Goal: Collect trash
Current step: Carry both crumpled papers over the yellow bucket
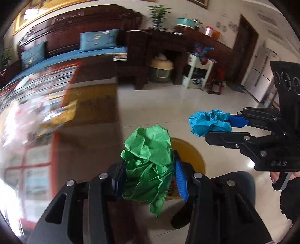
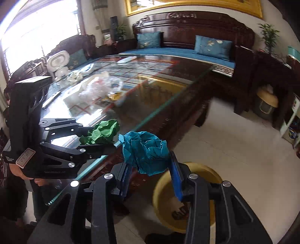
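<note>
Above the yellow bin point(image 2: 187, 195) on the floor, my left gripper point(image 1: 149, 169) pinches green paper point(image 1: 148, 165) — my right gripper point(image 2: 150, 161) pinches blue paper point(image 2: 144, 150) — both poised, I judge, for dropping.

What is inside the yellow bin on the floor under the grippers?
In the right wrist view, the yellow bin shows a small dark, brownish bit of rubbish at its bottom. The right gripper, shut on the blue paper ball, covers the rest of the inside.

A glass-topped table point(image 2: 168, 78) stands at nine o'clock of the blue-cushioned wooden sofa point(image 2: 187, 52), a potted plant point(image 1: 158, 16) at twelve.
</note>
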Action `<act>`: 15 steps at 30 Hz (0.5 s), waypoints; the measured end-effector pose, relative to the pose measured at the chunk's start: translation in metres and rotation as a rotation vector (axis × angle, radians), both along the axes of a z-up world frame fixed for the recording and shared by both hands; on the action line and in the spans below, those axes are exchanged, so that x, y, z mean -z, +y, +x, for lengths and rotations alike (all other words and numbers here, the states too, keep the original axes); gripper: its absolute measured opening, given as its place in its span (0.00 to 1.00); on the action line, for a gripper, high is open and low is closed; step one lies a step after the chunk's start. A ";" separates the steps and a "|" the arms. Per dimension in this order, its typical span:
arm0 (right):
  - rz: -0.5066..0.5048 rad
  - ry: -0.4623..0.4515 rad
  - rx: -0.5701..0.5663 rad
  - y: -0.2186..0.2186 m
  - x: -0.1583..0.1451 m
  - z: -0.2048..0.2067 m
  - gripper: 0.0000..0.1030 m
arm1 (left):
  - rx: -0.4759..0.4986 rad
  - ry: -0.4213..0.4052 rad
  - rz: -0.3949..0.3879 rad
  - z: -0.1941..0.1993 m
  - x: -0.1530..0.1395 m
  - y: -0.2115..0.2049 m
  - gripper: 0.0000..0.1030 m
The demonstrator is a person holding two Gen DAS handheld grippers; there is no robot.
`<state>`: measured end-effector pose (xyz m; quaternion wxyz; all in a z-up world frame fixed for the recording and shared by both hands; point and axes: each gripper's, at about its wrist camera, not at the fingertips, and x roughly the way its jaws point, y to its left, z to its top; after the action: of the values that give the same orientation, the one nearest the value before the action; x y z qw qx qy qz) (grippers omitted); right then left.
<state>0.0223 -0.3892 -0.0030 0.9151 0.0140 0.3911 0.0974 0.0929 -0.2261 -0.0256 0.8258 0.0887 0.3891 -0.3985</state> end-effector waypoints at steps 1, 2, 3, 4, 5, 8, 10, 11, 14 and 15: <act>-0.007 0.010 0.043 -0.018 0.003 -0.006 0.37 | 0.026 0.013 -0.012 -0.003 0.001 -0.014 0.45; -0.012 0.025 0.083 -0.035 0.009 -0.012 0.37 | 0.054 0.027 -0.024 -0.007 0.004 -0.029 0.45; -0.008 0.041 0.110 -0.047 0.015 -0.018 0.37 | 0.076 0.038 -0.026 -0.011 0.007 -0.043 0.45; -0.004 0.058 0.128 -0.056 0.022 -0.023 0.37 | 0.099 0.049 -0.020 -0.015 0.011 -0.059 0.45; -0.004 0.074 0.140 -0.064 0.028 -0.027 0.37 | 0.119 0.060 -0.012 -0.019 0.016 -0.072 0.45; -0.014 0.116 0.168 -0.082 0.046 -0.037 0.37 | 0.146 0.101 0.030 -0.025 0.033 -0.107 0.45; -0.010 0.139 0.175 -0.088 0.056 -0.042 0.37 | 0.149 0.127 0.054 -0.027 0.046 -0.123 0.45; -0.007 0.151 0.172 -0.092 0.062 -0.041 0.37 | 0.149 0.146 0.068 -0.027 0.054 -0.130 0.45; -0.017 0.179 0.172 -0.100 0.076 -0.035 0.37 | 0.134 0.202 0.101 -0.023 0.077 -0.146 0.45; -0.010 0.193 0.169 -0.103 0.082 -0.031 0.37 | 0.128 0.221 0.114 -0.021 0.086 -0.149 0.45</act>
<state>-0.0091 -0.4920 -0.0853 0.8783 0.0516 0.4751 0.0162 0.0718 -0.3756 -0.1120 0.7446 0.1155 0.4931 -0.4348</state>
